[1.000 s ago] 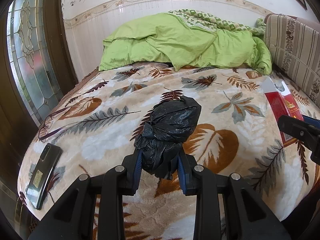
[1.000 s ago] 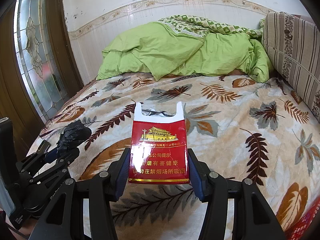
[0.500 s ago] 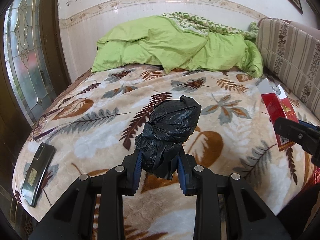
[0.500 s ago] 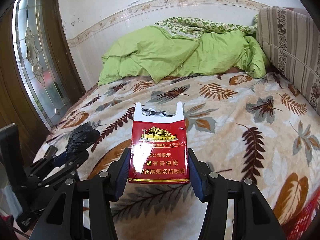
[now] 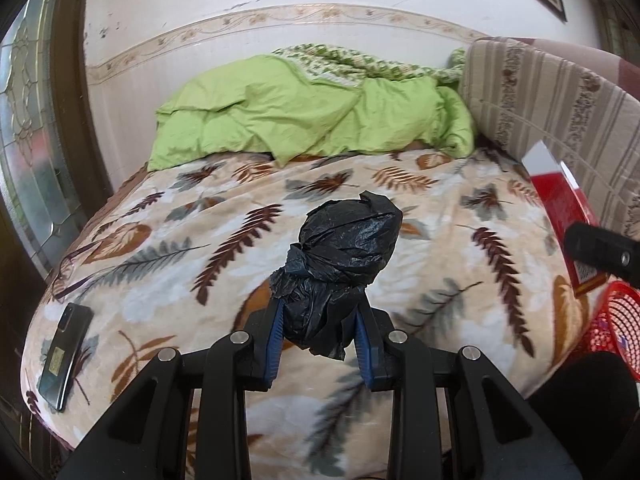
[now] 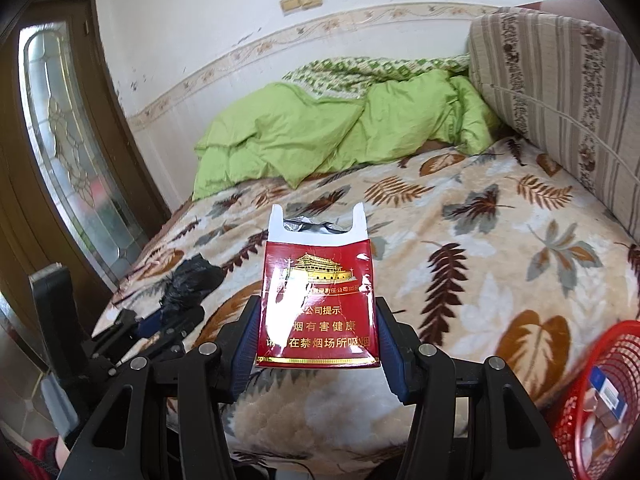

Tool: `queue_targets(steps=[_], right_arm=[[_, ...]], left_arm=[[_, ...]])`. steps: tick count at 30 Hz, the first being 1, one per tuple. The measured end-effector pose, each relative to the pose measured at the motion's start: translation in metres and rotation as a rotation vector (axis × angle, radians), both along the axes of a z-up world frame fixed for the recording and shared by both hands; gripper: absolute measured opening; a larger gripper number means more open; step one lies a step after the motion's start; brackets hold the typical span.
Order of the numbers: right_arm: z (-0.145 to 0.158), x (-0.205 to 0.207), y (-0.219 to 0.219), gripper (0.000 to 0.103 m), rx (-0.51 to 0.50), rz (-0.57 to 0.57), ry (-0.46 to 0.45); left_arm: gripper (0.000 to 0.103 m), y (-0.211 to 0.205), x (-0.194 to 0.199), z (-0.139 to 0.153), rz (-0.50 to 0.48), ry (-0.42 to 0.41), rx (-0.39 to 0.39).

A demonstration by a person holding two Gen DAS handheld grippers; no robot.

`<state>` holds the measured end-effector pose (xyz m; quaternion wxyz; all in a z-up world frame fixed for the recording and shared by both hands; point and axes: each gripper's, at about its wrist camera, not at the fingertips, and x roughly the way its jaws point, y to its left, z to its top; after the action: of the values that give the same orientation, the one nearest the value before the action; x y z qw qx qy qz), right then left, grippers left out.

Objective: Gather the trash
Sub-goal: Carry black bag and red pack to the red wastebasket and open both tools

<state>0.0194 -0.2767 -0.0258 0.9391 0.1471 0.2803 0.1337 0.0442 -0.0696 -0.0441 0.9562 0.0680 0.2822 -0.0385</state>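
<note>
Black crumpled plastic bag (image 5: 340, 264) clenched between the left gripper (image 5: 320, 330) jaws, above the leaf-print bed (image 5: 460, 320). Red cigarette pack (image 6: 318, 300) grasped by the right gripper (image 6: 318, 344) jaws. Red mesh basket (image 6: 612, 356) at four o'clock; phone (image 5: 64, 356) at eight o'clock.

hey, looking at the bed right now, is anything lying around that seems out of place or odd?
One thing: a dark phone lies near the bed's near left corner, close to the edge, where it could slide off. The green quilt is bunched up at the far end. Nothing looks spilled or broken.
</note>
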Motion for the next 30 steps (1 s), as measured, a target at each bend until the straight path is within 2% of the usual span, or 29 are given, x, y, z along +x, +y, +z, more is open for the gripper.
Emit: queue_targets(steps=[10, 15, 20, 26, 30], right_arm=[[0.017, -0.035, -0.052, 0.057, 0.062, -0.095, -0.008], [0.021, -0.061, -0.114, 0.057, 0.097, -0.227, -0.004], [0.014, -0.089, -0.184, 0.057, 0.134, -0.380, 0.033], [0.000, -0.127, -0.253, 0.057, 0.180, -0.548, 0.075], [-0.010, -0.143, -0.282, 0.057, 0.215, -0.597, 0.098]], left_arm=[[0.029, -0.039, -0.022, 0.020, -0.113, -0.016, -0.021], [0.029, -0.071, -0.035, 0.037, -0.215, -0.033, -0.036], [0.029, -0.122, -0.048, 0.054, -0.375, -0.016, -0.073], [0.029, -0.199, -0.058, 0.059, -0.592, 0.080, -0.118], [0.029, -0.252, -0.063, 0.052, -0.714, 0.171, -0.132]])
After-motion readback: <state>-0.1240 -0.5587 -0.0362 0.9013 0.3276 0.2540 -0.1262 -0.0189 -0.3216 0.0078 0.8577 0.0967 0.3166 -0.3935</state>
